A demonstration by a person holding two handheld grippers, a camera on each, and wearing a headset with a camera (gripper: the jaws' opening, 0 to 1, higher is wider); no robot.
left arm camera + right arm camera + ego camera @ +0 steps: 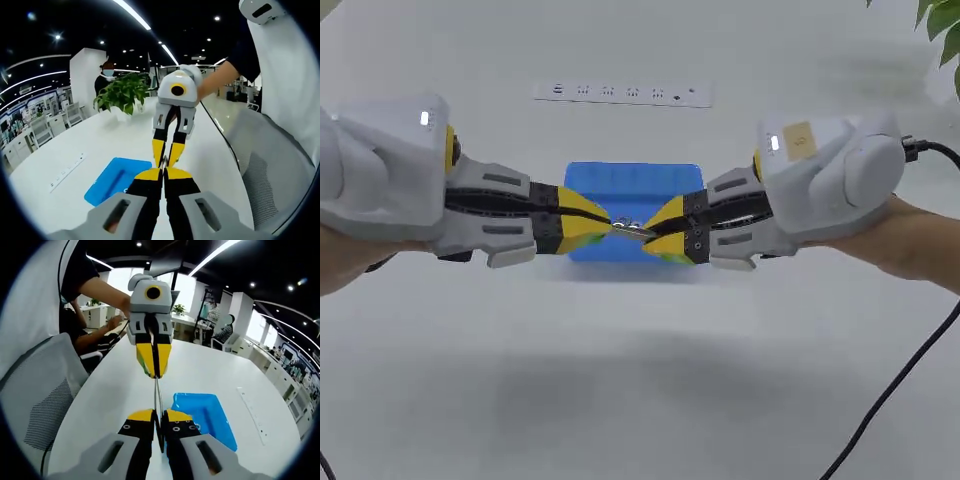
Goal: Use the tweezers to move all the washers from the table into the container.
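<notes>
Two tools meet tip to tip over the blue container [630, 180], and the tweezers [628, 226] bridge the small gap between them. My left tool [600, 222] comes in from one side and my right tool [655, 228] from the other, both held above the white bench [640, 400]. In the right gripper view the tweezers run as a thin metal strip from between my right jaws straight into the yellow tips of the left tool. Both pairs of jaws are pressed together on it, one at each end. The container sits on the bench directly under the meeting point, with a power strip [623, 93] well beyond it.

I judge this to be the step of settling the tweezers into a working grip, not picking. Where the washers lie I cannot tell; they may be too small to see or hidden by the tools. Next, one tool has to let go while the other holds firm, so that the tweezers' points stand free to pinch. The risk is that the slim, slick strip twists or drops into the container if both ease off together.
</notes>
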